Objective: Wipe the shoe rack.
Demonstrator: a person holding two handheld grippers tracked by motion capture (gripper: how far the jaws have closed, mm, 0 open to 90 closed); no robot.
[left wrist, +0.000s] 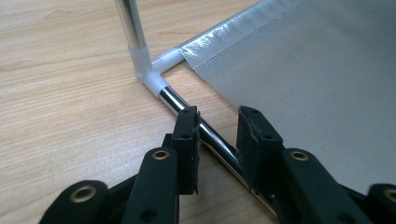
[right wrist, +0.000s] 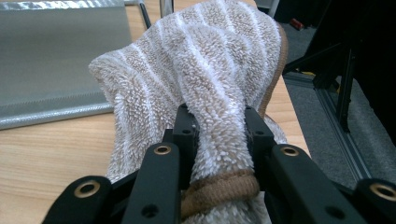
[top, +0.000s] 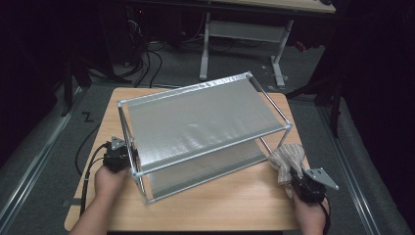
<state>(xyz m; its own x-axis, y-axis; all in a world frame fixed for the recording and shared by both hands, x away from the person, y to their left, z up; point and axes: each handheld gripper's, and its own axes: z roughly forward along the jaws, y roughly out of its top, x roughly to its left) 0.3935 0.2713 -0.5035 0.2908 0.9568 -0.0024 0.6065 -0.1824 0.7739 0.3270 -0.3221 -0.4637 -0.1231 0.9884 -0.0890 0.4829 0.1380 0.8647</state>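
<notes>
A two-tier rack of chrome tubes with grey fabric shelves (top: 205, 122) stands on the wooden table (top: 235, 205). My left gripper (top: 129, 159) is at the rack's near-left side, low down. In the left gripper view its jaws (left wrist: 217, 135) straddle the bottom chrome rail (left wrist: 173, 99) just short of a white corner joint (left wrist: 148, 70). The rail runs slantwise between the pads and meets both. My right gripper (top: 293, 178) is shut on a bunched beige towel with white stripes (top: 285, 159) at the rack's near-right corner. The towel (right wrist: 201, 60) bulges up above the jaws (right wrist: 219, 135).
The rack covers most of the tabletop, leaving a bare strip along the near edge. The table's right edge (right wrist: 285, 100) lies close beside the towel, with grey floor and a dark metal frame (right wrist: 345, 93) beyond. A white desk frame (top: 244, 34) and cables sit behind the table.
</notes>
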